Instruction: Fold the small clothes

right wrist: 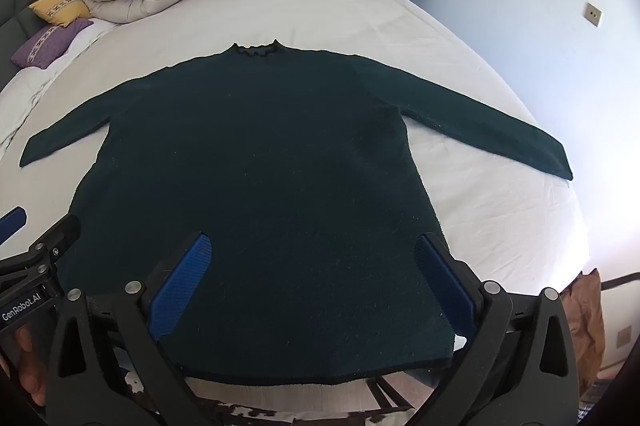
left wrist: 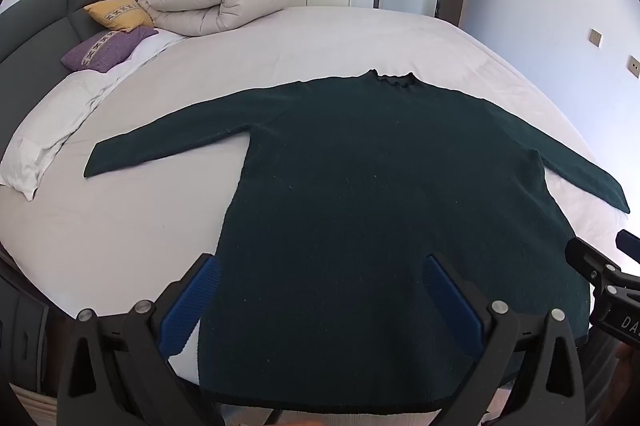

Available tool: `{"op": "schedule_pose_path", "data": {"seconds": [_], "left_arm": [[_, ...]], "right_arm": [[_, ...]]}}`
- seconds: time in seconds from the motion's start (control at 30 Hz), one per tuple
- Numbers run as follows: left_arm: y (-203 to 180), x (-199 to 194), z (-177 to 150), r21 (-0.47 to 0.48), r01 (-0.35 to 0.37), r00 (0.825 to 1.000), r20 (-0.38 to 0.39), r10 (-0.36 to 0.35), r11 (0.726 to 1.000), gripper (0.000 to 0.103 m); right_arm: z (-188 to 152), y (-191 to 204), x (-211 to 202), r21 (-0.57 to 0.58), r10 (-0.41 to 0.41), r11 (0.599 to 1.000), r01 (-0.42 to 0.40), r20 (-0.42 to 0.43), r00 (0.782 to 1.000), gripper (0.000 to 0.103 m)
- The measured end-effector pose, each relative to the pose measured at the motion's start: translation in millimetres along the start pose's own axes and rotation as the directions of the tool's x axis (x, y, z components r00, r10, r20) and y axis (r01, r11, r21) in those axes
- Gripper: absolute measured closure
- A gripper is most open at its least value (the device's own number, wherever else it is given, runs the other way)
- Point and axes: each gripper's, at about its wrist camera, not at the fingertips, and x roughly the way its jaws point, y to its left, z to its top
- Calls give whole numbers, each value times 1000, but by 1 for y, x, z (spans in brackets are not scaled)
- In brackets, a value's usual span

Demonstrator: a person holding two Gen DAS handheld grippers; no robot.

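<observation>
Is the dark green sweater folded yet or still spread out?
Spread flat: the sweater lies on the bed, both sleeves stretched out sideways, no fold anywhere.

A dark green sweater (left wrist: 380, 185) lies spread flat on a white-sheeted bed (left wrist: 320, 37), collar toward the far side, both sleeves stretched out and its hem at the near edge. The left tool (left wrist: 320, 302) hangs above the hem with its blue-padded jaws wide apart and nothing between them, while part of the right tool (left wrist: 600, 278) shows at the right edge. At the head of the bed, by a grey headboard (left wrist: 40, 17), rest a rolled beige duvet (left wrist: 212, 1), a yellow cushion (left wrist: 118, 11) and a purple cushion (left wrist: 106, 47).
</observation>
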Motion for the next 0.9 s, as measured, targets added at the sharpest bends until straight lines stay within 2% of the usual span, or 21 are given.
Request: {"op": "schedule_pose_path", "data": {"seconds": [0.9], "left_arm": [[-2,4,-4,-4,8,1000,-14,-8,1000,0]], "right_arm": [[-6,5,1,-3,0,1000,0,-5,1000,0]]}}
